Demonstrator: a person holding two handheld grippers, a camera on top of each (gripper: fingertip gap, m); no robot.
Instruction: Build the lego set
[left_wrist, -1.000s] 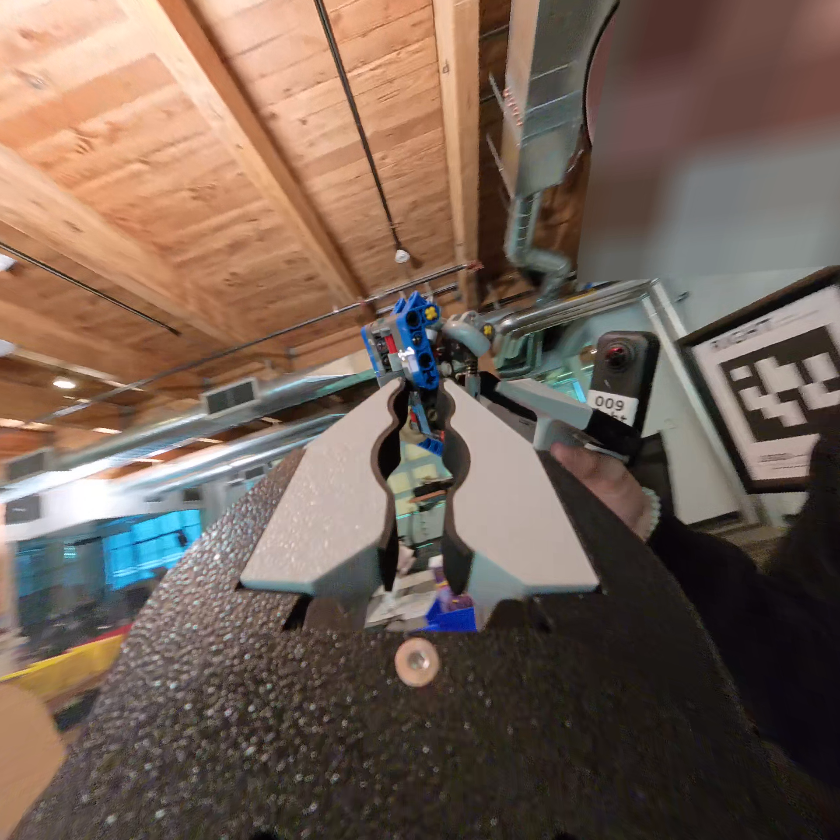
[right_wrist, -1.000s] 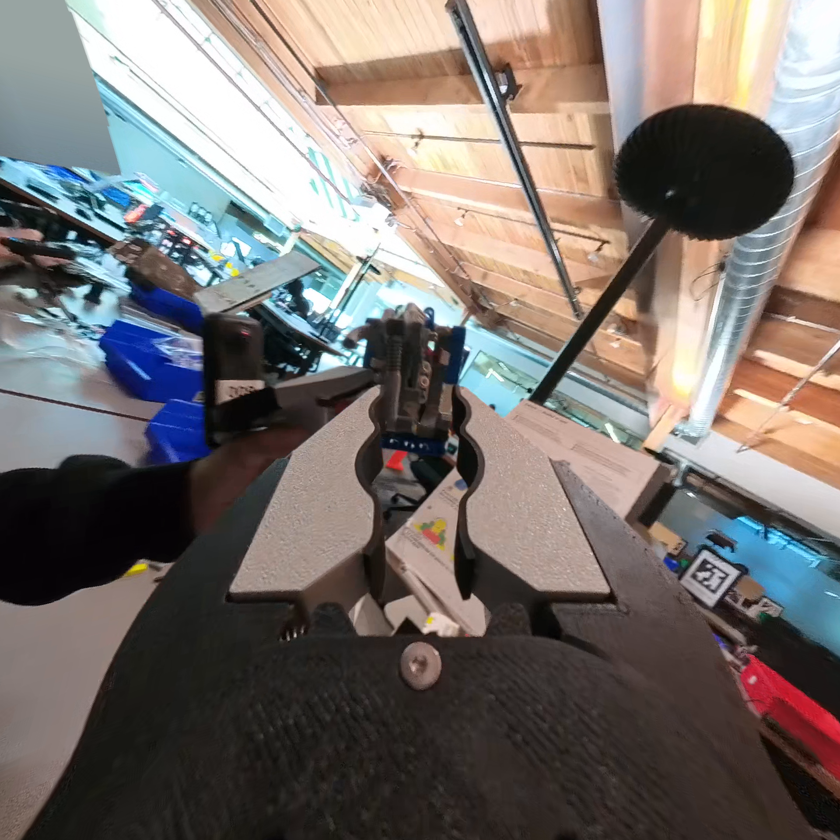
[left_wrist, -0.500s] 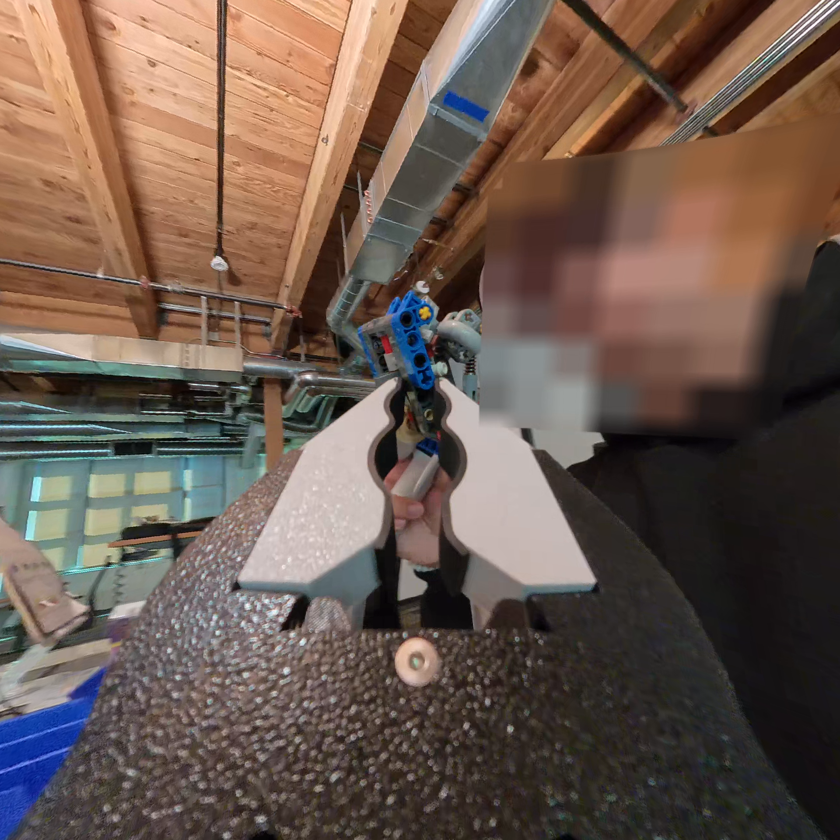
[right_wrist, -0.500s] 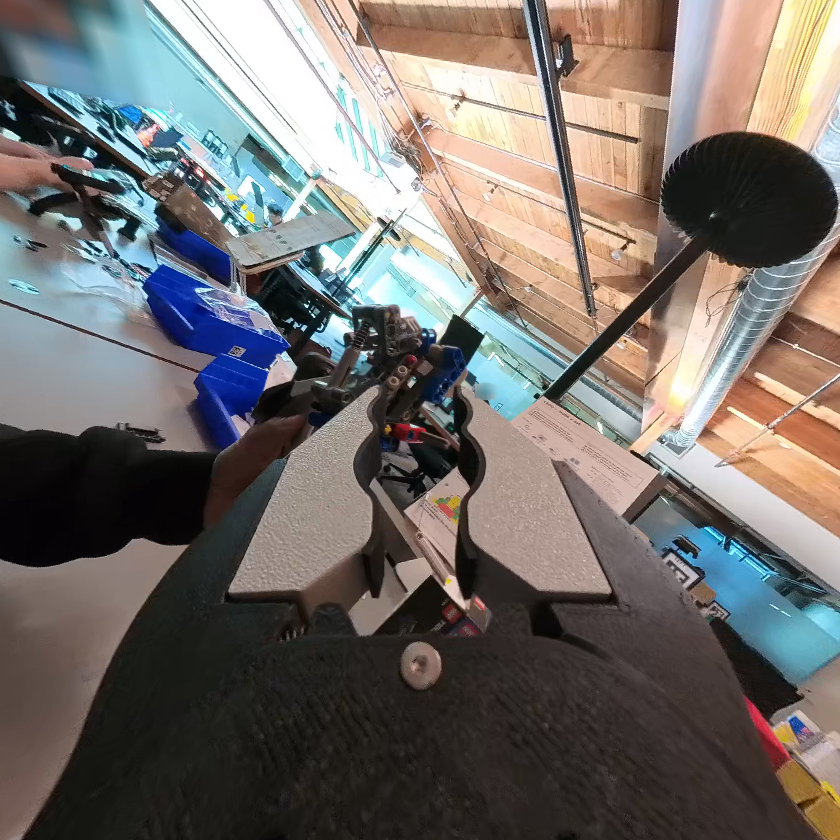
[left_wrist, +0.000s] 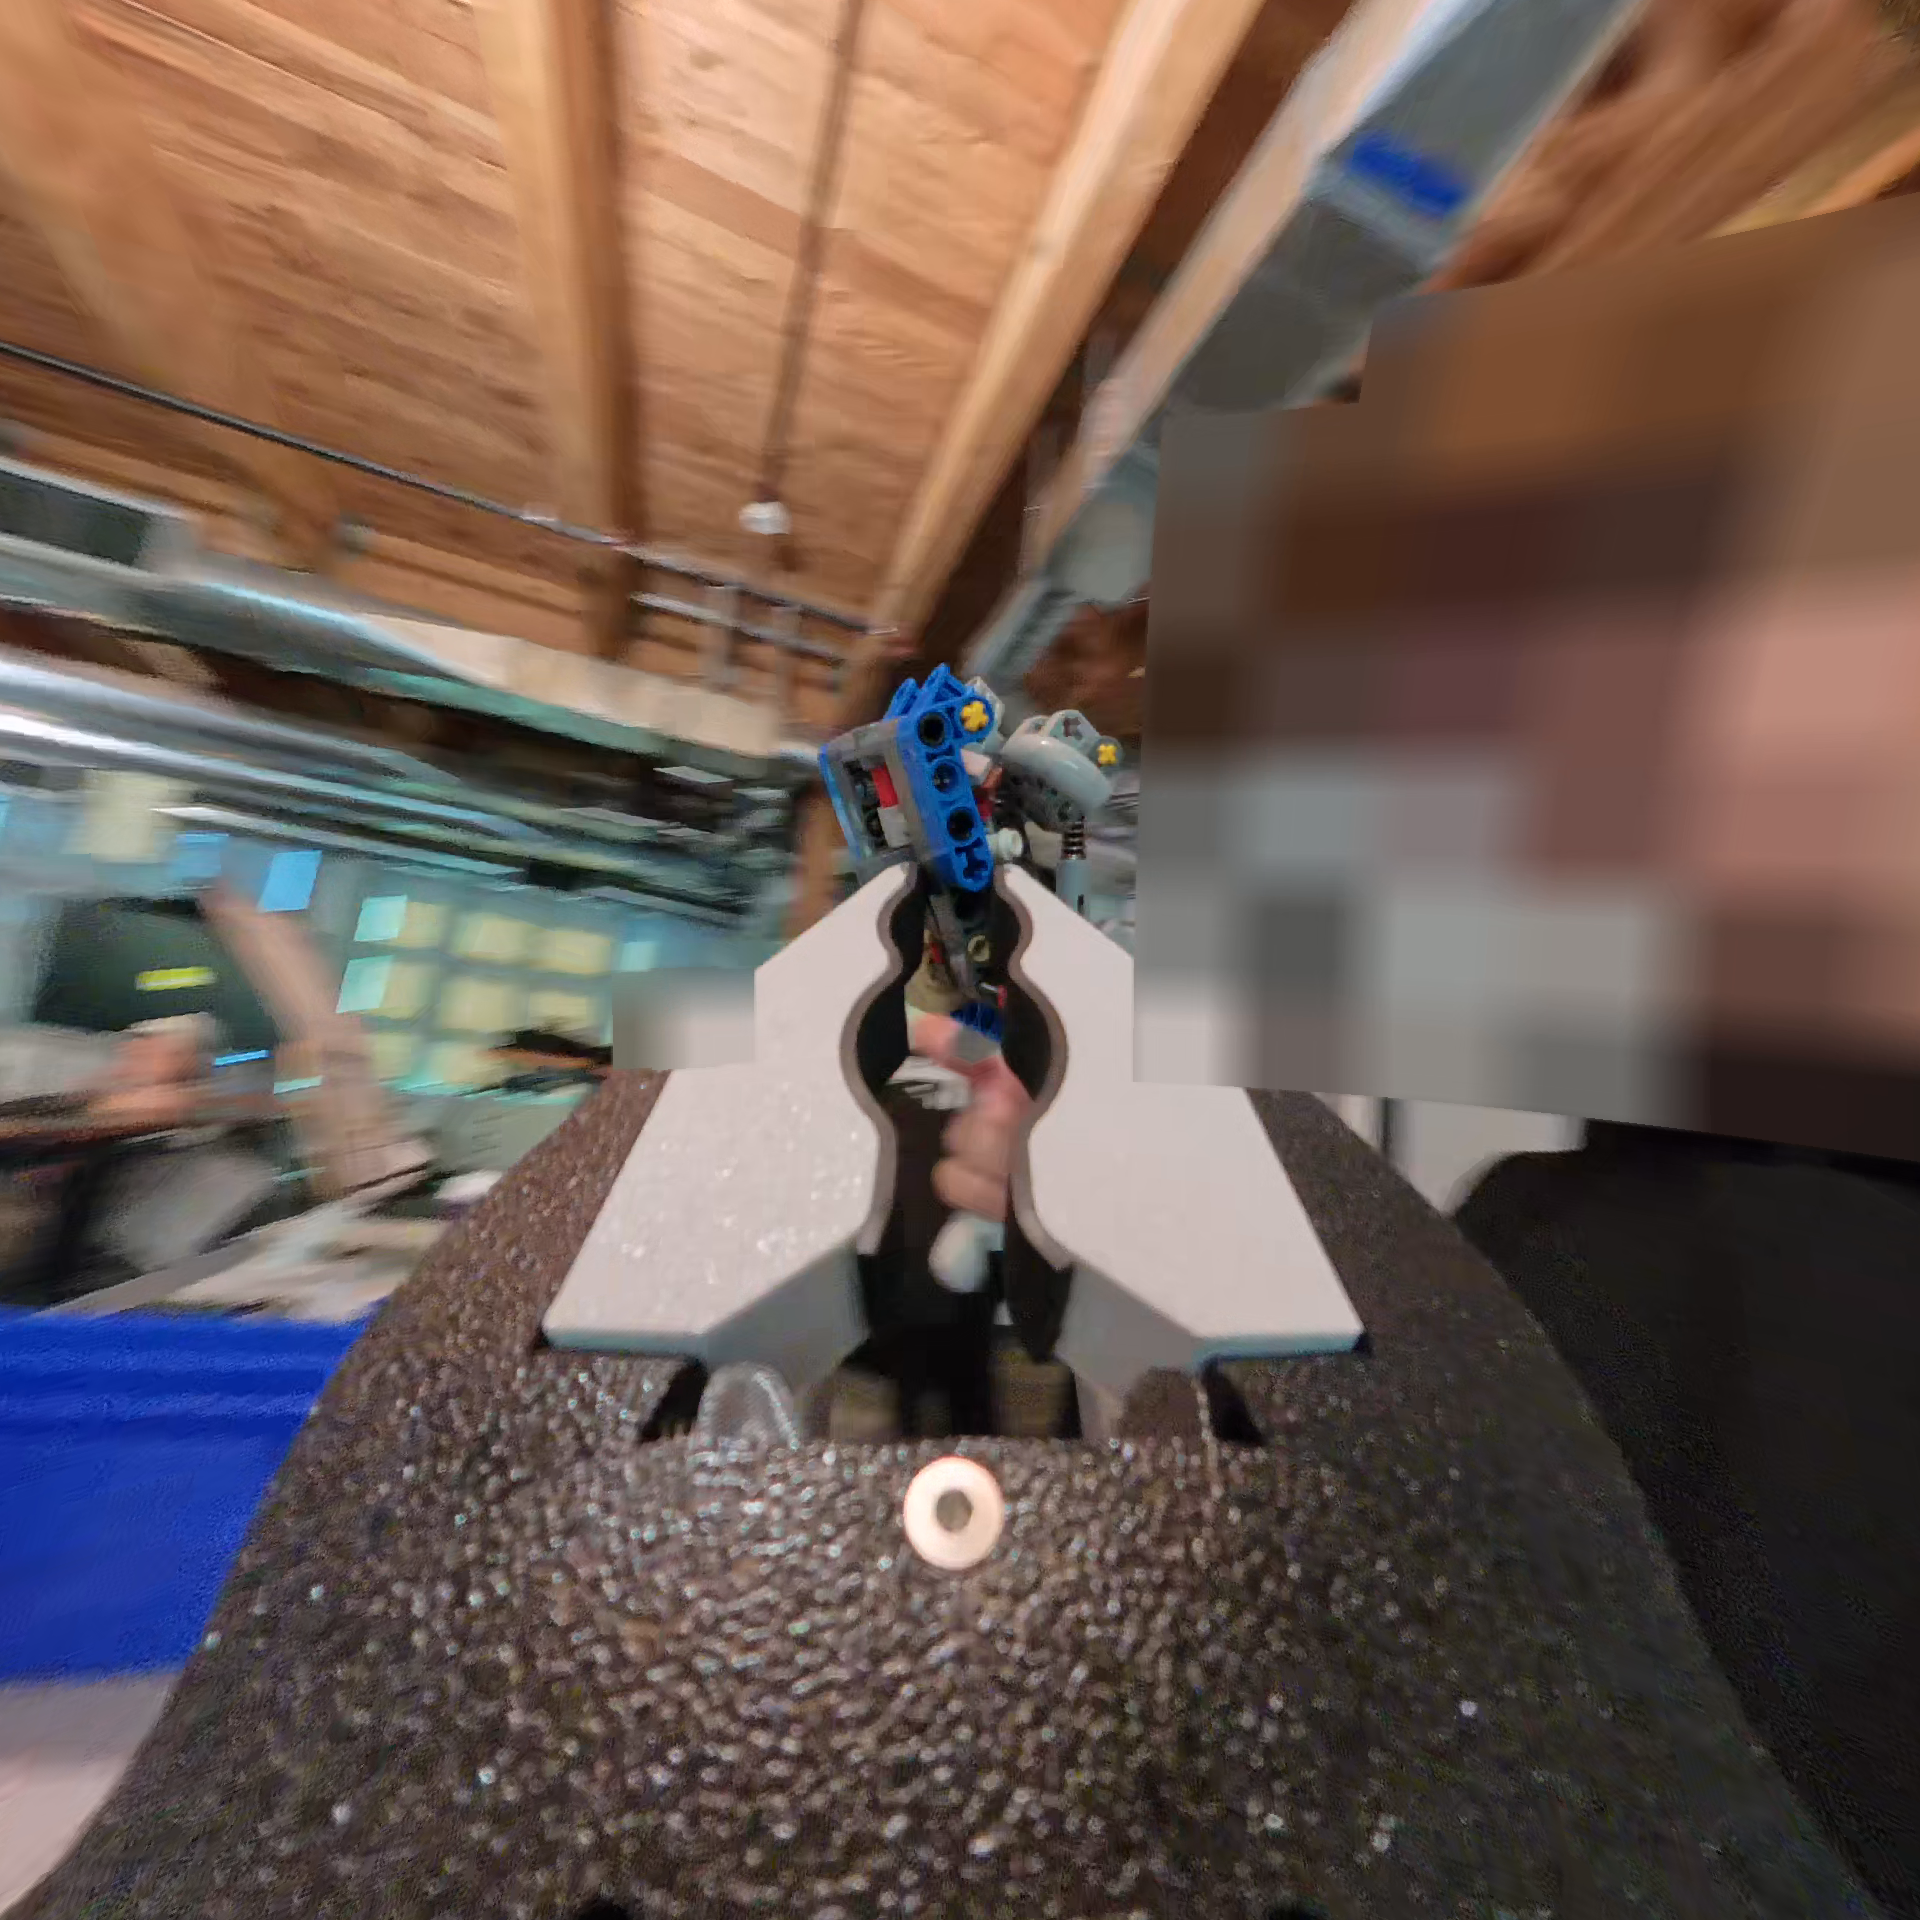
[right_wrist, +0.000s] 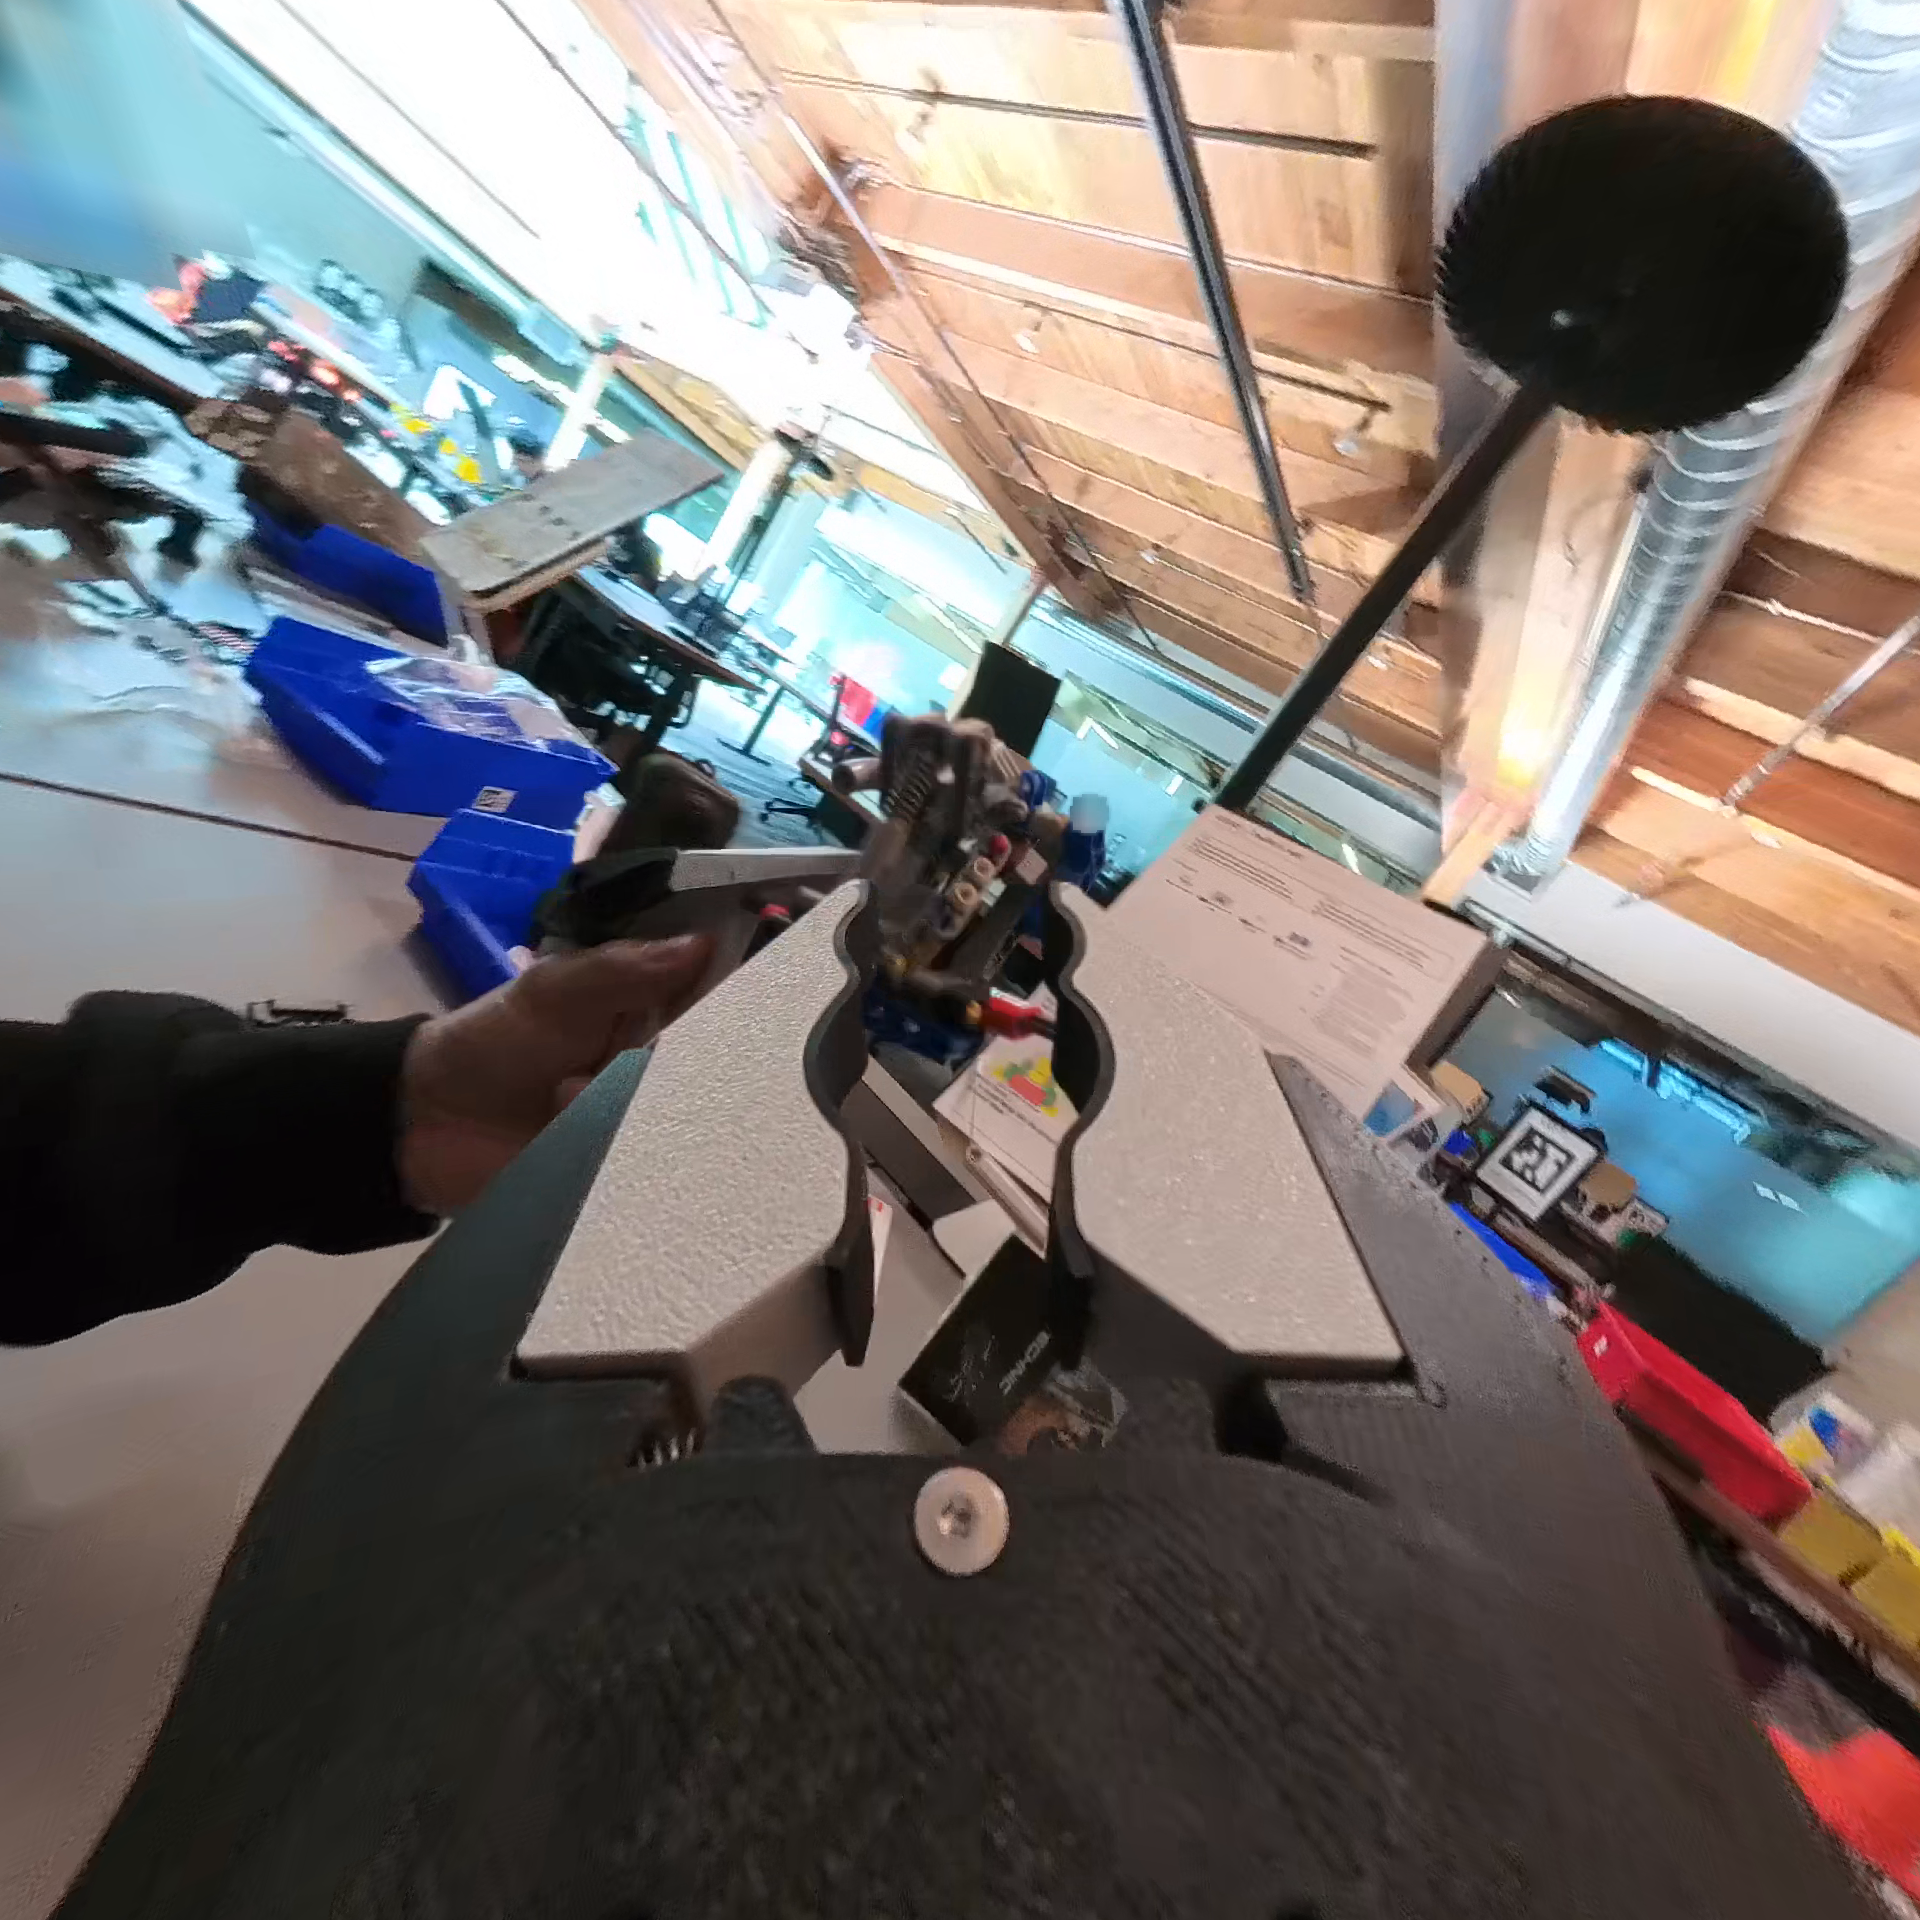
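The left gripper (left_wrist: 951, 888) is closed tight on a small toy build of blue and grey building bricks (left_wrist: 940, 790). The toy sticks up out of the fingertips, high in the air under the wooden ceiling (left_wrist: 623, 260).

The right gripper (right_wrist: 956, 904) comes at the same toy (right_wrist: 951, 831) from the other side. Its fingertips sit on both sides of the toy, but I cannot tell if they squeeze it. A hand (right_wrist: 520, 1049) holds the left gripper just to the left.

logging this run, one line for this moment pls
left gripper: shut on brick model | right gripper: also gripping it | held aloft | blue bins behind
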